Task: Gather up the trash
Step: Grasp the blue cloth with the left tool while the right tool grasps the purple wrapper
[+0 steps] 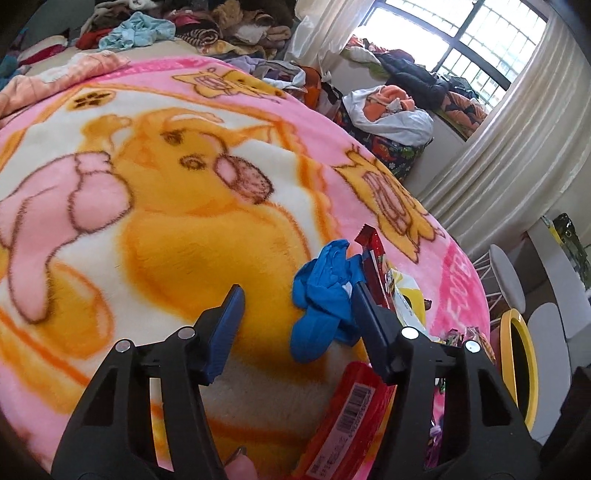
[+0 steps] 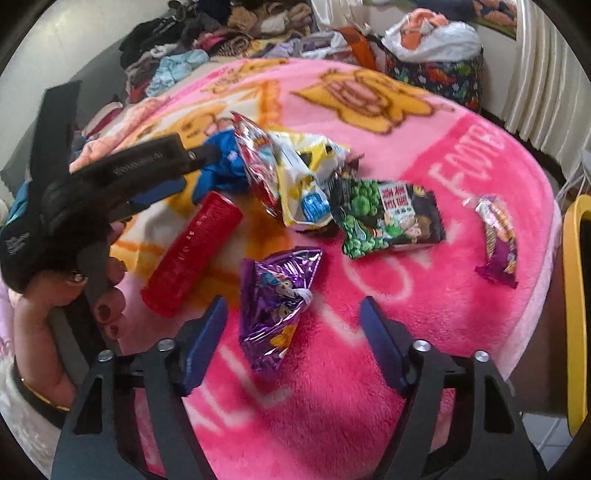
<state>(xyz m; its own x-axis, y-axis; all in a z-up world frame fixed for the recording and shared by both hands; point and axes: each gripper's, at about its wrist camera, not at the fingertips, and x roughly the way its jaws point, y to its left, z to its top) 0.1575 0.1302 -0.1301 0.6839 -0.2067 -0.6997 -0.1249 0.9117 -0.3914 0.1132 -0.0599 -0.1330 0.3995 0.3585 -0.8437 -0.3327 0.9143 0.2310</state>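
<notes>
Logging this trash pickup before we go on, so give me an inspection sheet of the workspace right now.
Surface: pink cartoon blanket on a bed.
Job's things: blue glove, red tube, purple foil wrapper, green snack bag, yellow-white wrapper, small purple packet.
Clutter: clothes pile behind; floral bag stuffed with laundry.
Grippers: left tool open, around the glove; right tool open, above the purple wrapper.
Cables: nothing seen.
Surroundings: window, curtains, yellow-rimmed bin beside the bed.
</notes>
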